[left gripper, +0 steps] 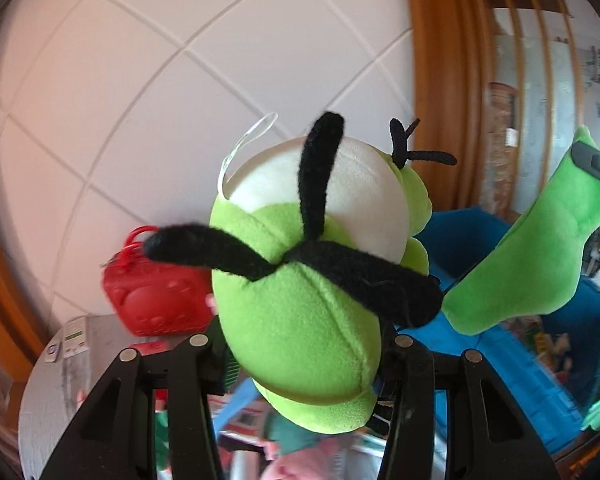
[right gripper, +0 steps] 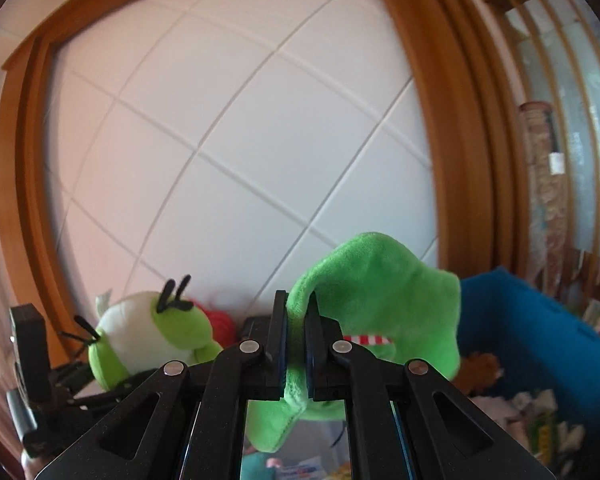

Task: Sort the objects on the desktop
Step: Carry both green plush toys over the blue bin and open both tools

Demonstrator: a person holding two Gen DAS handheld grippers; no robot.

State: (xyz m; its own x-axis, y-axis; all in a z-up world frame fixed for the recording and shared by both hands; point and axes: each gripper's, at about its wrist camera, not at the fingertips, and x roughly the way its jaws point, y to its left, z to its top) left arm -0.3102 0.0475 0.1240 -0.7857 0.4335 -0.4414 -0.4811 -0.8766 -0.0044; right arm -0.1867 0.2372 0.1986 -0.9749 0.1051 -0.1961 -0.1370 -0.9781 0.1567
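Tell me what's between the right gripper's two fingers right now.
A fold of the bright green plush toy is pinched between the right gripper fingers; the right wrist view shows it.

Both wrist cameras look forward along their own fingers, tilted slightly downward, toward the white tiled wall (left gripper: pixel 160 80) framed in wood. The left camera sits very close behind a round green plush (left gripper: pixel 300 264); the right, to its right, sees that plush (right gripper: pixel 148 340) farther off. Both share the wall and the blue bin (left gripper: pixel 540 340) below it.

Each gripper (right gripper: pixel 296 344) is matte black plastic with silver pivot rivets.
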